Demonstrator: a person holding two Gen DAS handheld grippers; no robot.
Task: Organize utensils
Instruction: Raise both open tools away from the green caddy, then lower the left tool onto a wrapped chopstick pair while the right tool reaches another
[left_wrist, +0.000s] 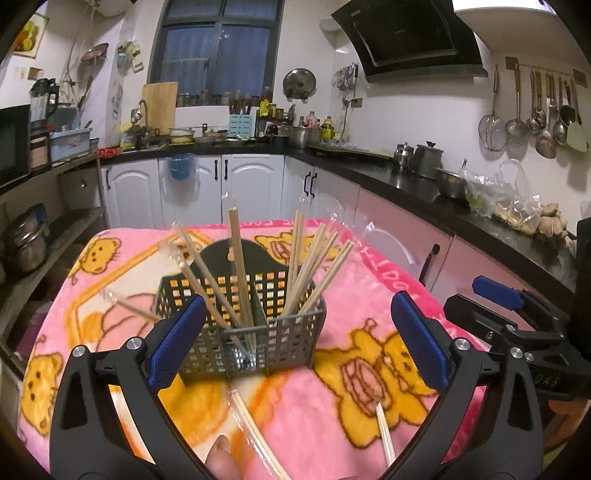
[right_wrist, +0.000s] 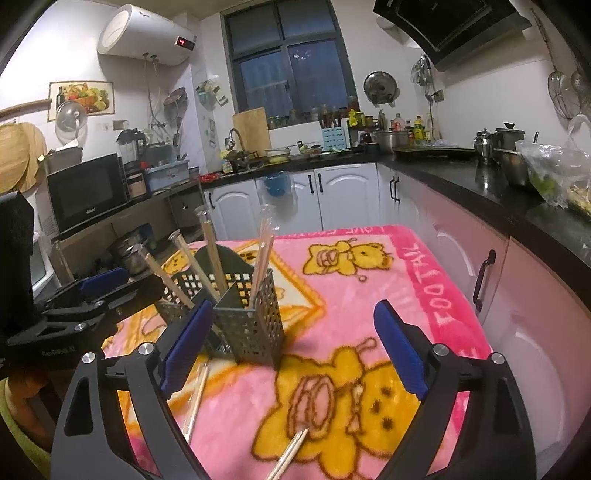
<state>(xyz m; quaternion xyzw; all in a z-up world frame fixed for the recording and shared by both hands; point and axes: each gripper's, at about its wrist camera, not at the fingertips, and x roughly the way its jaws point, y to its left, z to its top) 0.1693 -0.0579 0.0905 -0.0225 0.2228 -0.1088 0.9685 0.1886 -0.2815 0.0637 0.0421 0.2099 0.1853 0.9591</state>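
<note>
Blanket (left_wrist: 369, 295), pink with yellow bears, covers the whole table below us. Nearest to us, two wrapped chopstick pairs lie flat on it: one pair (left_wrist: 258, 439) under our left gripper (left_wrist: 299, 339), the other (left_wrist: 384, 432) more to the right. We hold the left gripper with fingers spread wide and nothing between them. Our right gripper (right_wrist: 291, 350) is also spread wide and holds nothing; in the left view it stands just right of the left one.

Beyond the fingers the grey basket (left_wrist: 243, 325) stands upright on the blanket, about the middle of the table. It has compartments, and wrapped chopsticks (left_wrist: 314, 266) lean out of them in different directions. Right of the basket the blanket is bare up to its border with letters (right_wrist: 432, 280).

Past the right edge of the table we see pink cabinets (right_wrist: 517, 295) near, under a dark counter (left_wrist: 424, 184). White cabinets (left_wrist: 236, 184) and a window (left_wrist: 218, 44) are far behind.
</note>
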